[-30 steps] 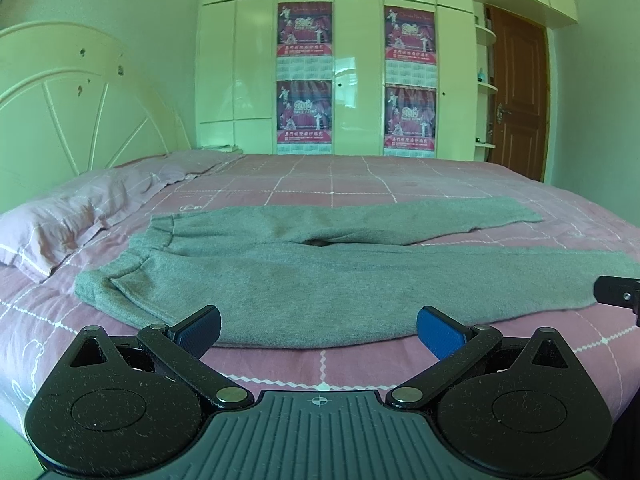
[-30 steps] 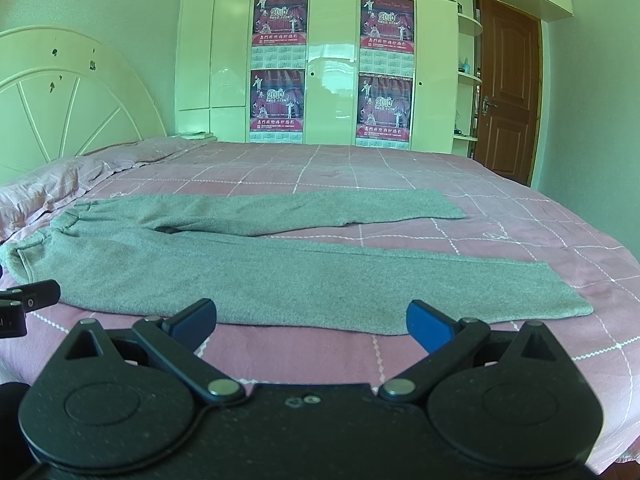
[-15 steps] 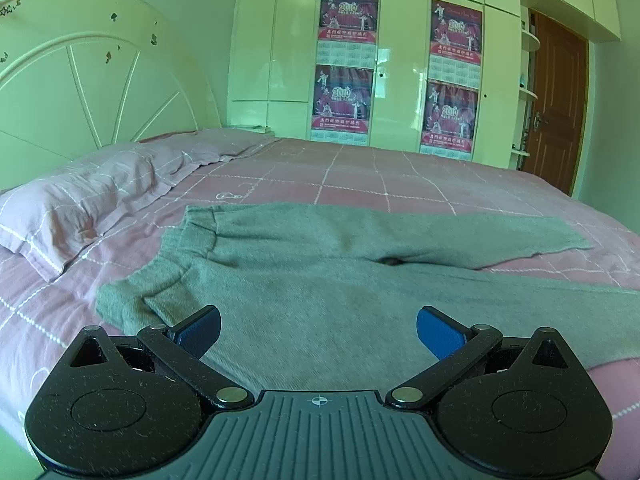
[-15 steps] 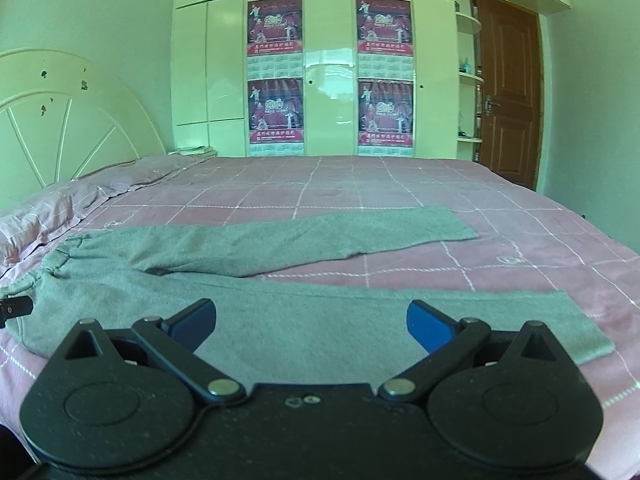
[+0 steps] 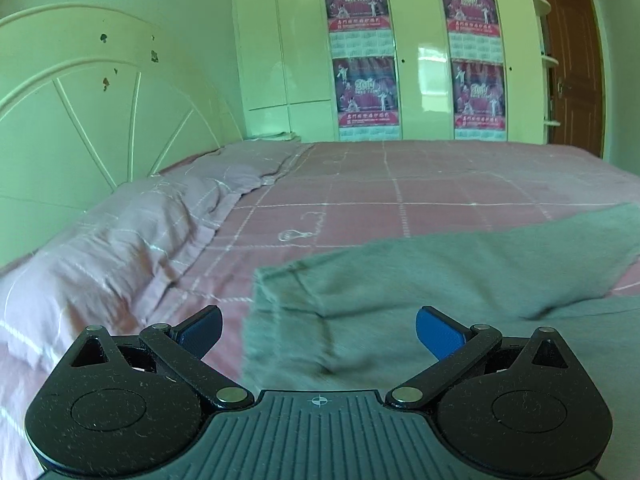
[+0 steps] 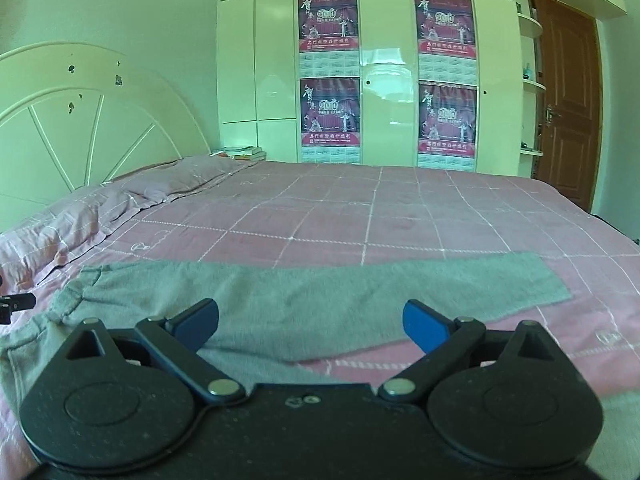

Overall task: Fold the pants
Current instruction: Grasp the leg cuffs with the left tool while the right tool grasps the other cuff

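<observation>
Grey pants (image 5: 460,280) lie flat on the pink bed, waistband to the left and legs running right. My left gripper (image 5: 318,332) is open and hovers low over the waistband corner, touching nothing that I can see. In the right wrist view the pants (image 6: 320,300) stretch across, the far leg ending at right. My right gripper (image 6: 310,326) is open just above the crotch area between the legs. The tip of the left gripper shows at the left edge of the right wrist view (image 6: 16,304).
The bed (image 6: 360,216) has a pink checked sheet. Pink pillows (image 5: 120,240) lie left by a cream headboard (image 5: 80,120). A cream wardrobe (image 6: 384,72) with posters stands behind, a brown door (image 6: 568,112) at right, and books (image 6: 240,153) beside the bed.
Both grippers have moved forward and down close to the pants. The left one has swung toward the waistband, the right one toward the middle of the legs. Both stay open.
</observation>
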A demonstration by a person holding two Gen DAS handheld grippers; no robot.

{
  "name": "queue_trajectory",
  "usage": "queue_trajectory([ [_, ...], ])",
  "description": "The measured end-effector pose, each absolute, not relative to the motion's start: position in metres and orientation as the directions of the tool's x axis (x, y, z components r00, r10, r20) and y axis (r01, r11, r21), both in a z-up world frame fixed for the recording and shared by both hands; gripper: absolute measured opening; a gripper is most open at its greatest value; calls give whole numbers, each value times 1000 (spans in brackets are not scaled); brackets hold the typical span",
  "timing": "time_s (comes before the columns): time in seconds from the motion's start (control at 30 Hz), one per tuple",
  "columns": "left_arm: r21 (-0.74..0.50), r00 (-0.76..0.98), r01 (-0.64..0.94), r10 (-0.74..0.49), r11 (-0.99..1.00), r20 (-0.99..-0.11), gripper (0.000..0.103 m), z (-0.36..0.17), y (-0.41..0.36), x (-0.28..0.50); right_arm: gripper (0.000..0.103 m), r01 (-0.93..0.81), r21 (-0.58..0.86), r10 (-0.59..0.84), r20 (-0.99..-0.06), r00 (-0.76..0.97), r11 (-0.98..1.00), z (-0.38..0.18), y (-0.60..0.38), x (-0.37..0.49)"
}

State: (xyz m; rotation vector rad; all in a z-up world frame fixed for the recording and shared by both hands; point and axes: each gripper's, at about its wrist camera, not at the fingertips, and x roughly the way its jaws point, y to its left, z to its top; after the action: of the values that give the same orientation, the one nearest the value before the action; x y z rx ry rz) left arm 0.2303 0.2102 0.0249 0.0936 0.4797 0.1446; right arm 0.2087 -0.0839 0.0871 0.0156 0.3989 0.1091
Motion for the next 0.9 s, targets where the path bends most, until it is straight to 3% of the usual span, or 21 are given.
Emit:
queue_trajectory([
  [0.07,137,864,-114,166,984,-476,102,21,230,260,90,-104,31,108,-393,913,994,87,-81,232],
  [0.13,141,844,-110,167,984,-509,88,14,248,292,85,-104,36,109,-408,907,994,86,-79,258],
  [0.37,39,780,-78,85,996,-619,85,-36,295,386,75,-131,37,133,-468,873,991,71,-76,336],
  [0.43,13,766,-61,56,998,-641,82,-50,303,405,68,-150,15,138,-494,858,989,62,-74,353],
  [0.67,-133,748,70,-140,989,-648,82,-77,319,443,67,-201,15,177,-540,823,979,38,-80,389],
  [0.7,-138,748,82,-152,987,-646,78,-77,319,444,67,-203,19,181,-541,821,979,36,-82,392],
  [0.73,-143,750,102,-171,984,-640,51,-76,319,444,67,-207,20,184,-543,819,978,35,-83,397],
  [0.83,-139,755,150,-204,979,-624,21,-69,313,442,63,-264,-10,213,-565,797,964,30,-85,417],
  [0.9,-131,761,167,-212,977,-613,17,-64,312,437,53,-320,-51,230,-591,773,946,25,-84,432],
])
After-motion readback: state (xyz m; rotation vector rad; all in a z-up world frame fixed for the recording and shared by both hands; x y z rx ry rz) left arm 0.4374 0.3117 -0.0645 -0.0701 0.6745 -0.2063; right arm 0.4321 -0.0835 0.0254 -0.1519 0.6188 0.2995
